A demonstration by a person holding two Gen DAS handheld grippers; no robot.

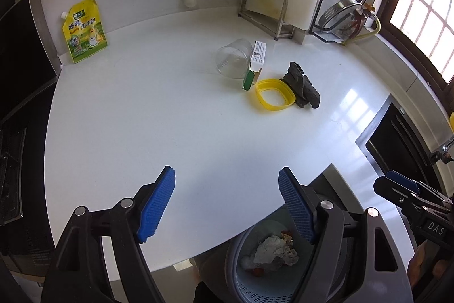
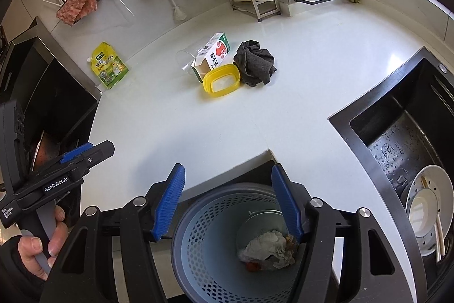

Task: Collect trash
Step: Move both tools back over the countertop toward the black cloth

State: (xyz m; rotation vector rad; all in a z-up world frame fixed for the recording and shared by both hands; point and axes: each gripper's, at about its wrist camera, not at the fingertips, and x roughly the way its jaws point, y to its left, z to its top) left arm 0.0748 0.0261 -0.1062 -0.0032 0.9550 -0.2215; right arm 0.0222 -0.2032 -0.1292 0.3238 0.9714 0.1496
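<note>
Trash cluster around yellow lid [image 2: 222,80]: far across surface [image 2: 170,118], ahead of both empty, spread grippers, right gripper [image 2: 228,200] nearer than left gripper [image 1: 227,206].

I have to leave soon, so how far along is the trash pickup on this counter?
Done: crumpled paper and scraps already lie in the bin. In hand: nothing; the left gripper and the right gripper are both open and empty, near the bin. Left: the clear cup, the carton, the yellow lid and the dark cloth still lie together on the counter.
</note>
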